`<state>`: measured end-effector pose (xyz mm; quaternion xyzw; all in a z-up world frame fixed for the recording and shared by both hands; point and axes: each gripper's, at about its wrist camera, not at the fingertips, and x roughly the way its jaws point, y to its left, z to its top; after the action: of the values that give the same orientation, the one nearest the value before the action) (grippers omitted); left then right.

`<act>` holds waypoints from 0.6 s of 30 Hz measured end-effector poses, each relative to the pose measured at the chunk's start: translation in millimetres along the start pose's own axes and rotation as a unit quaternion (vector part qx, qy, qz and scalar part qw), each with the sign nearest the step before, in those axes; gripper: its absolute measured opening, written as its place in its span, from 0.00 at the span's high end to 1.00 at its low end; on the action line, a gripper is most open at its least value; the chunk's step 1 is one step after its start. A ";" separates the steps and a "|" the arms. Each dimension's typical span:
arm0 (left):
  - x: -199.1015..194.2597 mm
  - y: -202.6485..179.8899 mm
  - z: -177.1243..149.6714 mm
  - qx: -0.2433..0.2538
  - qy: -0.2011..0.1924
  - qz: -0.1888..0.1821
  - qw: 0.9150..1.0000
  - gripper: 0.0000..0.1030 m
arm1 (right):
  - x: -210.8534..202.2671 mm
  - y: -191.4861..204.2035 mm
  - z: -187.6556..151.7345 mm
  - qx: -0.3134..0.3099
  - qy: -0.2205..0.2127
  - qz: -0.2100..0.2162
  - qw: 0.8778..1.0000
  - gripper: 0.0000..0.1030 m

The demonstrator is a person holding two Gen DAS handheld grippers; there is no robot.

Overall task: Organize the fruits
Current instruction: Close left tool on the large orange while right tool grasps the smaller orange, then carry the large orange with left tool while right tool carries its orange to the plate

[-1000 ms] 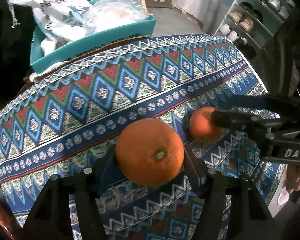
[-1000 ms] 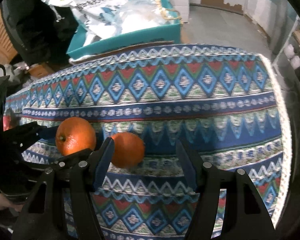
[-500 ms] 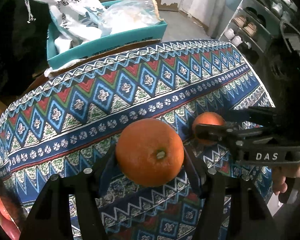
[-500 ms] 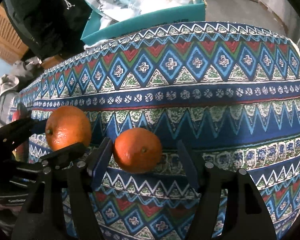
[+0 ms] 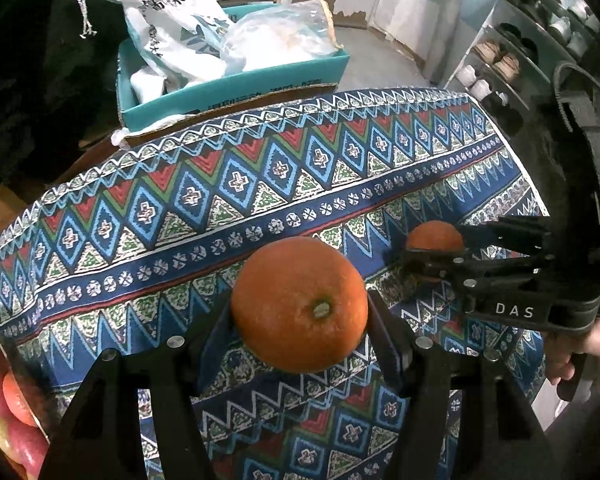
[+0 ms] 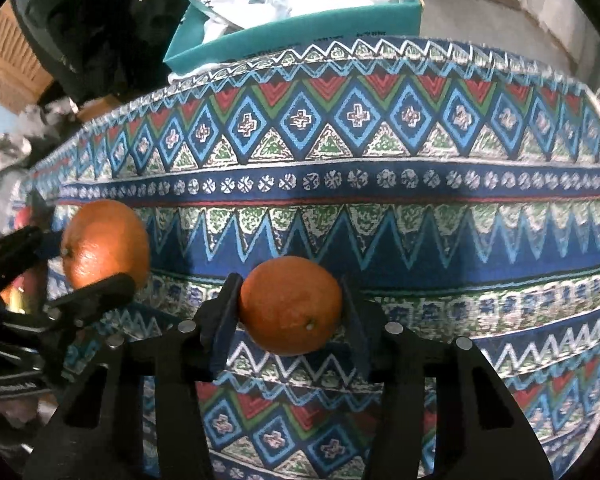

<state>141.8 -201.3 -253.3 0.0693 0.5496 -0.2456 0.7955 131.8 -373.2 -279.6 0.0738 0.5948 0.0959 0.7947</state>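
A large orange (image 5: 300, 304) hangs just above the patterned tablecloth (image 5: 180, 200), and my left gripper (image 5: 298, 320) is shut on it, pads on both its sides. To its right lies a smaller orange (image 5: 434, 236), between the fingers of my right gripper (image 5: 436, 246). In the right wrist view that small orange (image 6: 292, 304) fills the gap of my right gripper (image 6: 290, 296); its jaws are closing and both pads touch the fruit. The large orange (image 6: 104, 240) in my left gripper (image 6: 76, 258) shows at the left.
A teal box (image 5: 236, 84) stuffed with plastic bags stands behind the table's far edge. A shoe rack (image 5: 520, 52) is at the back right. Red apples (image 5: 4, 400) show at the lower left. A person's hand (image 5: 580, 356) grips the right tool.
My right gripper came down around the small orange and its jaws drew in onto it. My left gripper, still holding the large orange, drifted a little; apples came into view at lower left.
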 end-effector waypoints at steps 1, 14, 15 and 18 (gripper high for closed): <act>-2.5 0.9 -0.5 -0.003 -0.002 0.000 1.000 0.36 | -3.4 1.9 0.2 -0.003 -0.005 -0.003 1.000 0.54; -48.2 12.6 -11.5 -0.022 -0.025 0.010 0.999 0.36 | -45.4 28.6 12.2 -0.019 -0.051 -0.012 0.998 0.54; -52.2 13.8 -12.3 -0.022 -0.028 0.011 0.999 0.36 | -49.0 34.3 13.6 -0.023 -0.056 -0.010 0.998 0.54; -68.0 17.1 -15.6 -0.023 -0.038 0.016 0.999 0.36 | -59.6 44.1 12.5 -0.033 -0.066 -0.005 0.997 0.54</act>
<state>117.9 -159.1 -200.4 0.0500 0.5234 -0.2223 0.8211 124.7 -344.7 -210.3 0.0509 0.5382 0.1060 0.8345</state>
